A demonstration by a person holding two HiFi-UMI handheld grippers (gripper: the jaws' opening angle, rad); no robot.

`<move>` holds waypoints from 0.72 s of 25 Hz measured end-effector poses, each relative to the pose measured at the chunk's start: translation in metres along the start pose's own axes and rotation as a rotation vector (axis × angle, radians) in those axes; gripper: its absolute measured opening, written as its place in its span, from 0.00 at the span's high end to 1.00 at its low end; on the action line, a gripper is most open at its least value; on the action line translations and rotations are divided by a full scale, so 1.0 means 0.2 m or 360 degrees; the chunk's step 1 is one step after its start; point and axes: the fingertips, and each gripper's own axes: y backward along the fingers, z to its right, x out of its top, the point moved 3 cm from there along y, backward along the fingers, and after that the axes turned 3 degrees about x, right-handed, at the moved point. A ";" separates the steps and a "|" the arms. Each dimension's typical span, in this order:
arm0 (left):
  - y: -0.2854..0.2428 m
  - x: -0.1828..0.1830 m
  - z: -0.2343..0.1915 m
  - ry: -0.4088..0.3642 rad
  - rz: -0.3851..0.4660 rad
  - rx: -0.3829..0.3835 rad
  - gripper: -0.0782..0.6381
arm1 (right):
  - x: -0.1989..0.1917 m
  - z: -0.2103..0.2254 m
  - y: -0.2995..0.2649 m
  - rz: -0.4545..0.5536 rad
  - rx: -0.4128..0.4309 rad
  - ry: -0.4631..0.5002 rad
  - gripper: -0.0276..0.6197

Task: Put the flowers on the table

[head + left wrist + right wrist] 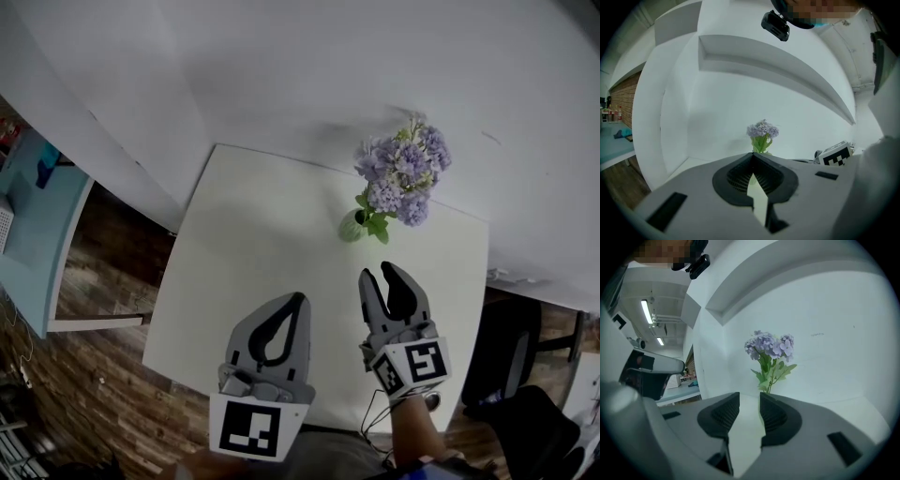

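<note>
A bunch of purple flowers (403,173) with green leaves stands upright in a small glass vase (352,227) on the far right part of the white table (253,234), close to the wall. My right gripper (380,272) hovers just in front of the vase, open by a narrow gap with nothing in it. The left gripper (298,298) is beside it to the left, over the table's near half, shut on nothing. The flowers (762,131) rise beyond the touching jaw tips of the left gripper (753,155). They also stand just beyond the parted right gripper (749,399), where the flowers (769,345) lean slightly right.
A white wall (328,75) runs along the table's far side. A light blue counter (37,216) stands at the left over brick-patterned floor (103,281). A black chair (511,356) is right of the table.
</note>
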 end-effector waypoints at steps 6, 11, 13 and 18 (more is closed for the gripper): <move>0.12 -0.01 0.16 0.0001 0.0048 0.0031 0.88 | 0.08 -0.07 0.24 0.0072 0.0084 0.0016 0.79; 0.27 0.02 0.36 -0.0031 0.0121 0.0056 0.88 | 0.20 -0.16 0.50 0.0147 0.0129 0.0036 0.91; 0.33 0.02 0.43 -0.0038 0.0146 0.0071 0.88 | 0.24 -0.20 0.61 0.0154 0.0146 0.0070 0.93; 0.49 0.06 0.58 -0.0064 0.0231 0.0113 0.88 | 0.31 -0.26 0.89 0.0178 0.0170 0.0139 0.95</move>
